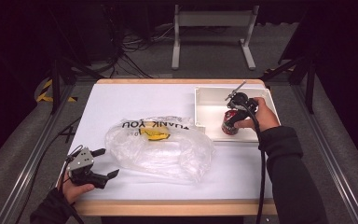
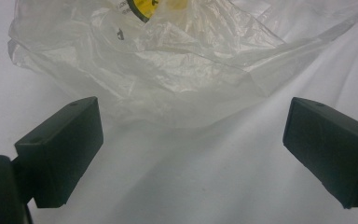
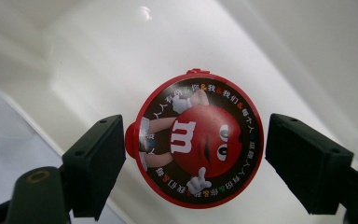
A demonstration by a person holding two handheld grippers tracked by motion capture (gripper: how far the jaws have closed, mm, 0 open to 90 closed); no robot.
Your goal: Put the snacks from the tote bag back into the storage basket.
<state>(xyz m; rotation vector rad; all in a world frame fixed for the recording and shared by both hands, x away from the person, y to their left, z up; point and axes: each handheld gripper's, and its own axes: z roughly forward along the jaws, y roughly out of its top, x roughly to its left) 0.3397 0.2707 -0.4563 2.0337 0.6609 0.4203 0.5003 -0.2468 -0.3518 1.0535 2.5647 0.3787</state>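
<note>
The right tongs [image 3: 193, 154] stand open around a red candy tub [image 3: 198, 140] without pressing it; the tub stands upright in the white tray [image 1: 205, 98] at the tabletop's [image 1: 121, 98] far right corner. The left tongs [image 2: 191, 149] gape empty near the front left corner, just beside a crumpled plastic bag [image 1: 161, 147].

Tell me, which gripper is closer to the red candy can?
Right. The right gripper hangs just above the red candy can in the white bin; the left gripper sits far across the table.

tray wall [image 1: 200, 122] beside can [image 1: 229, 123]
</note>
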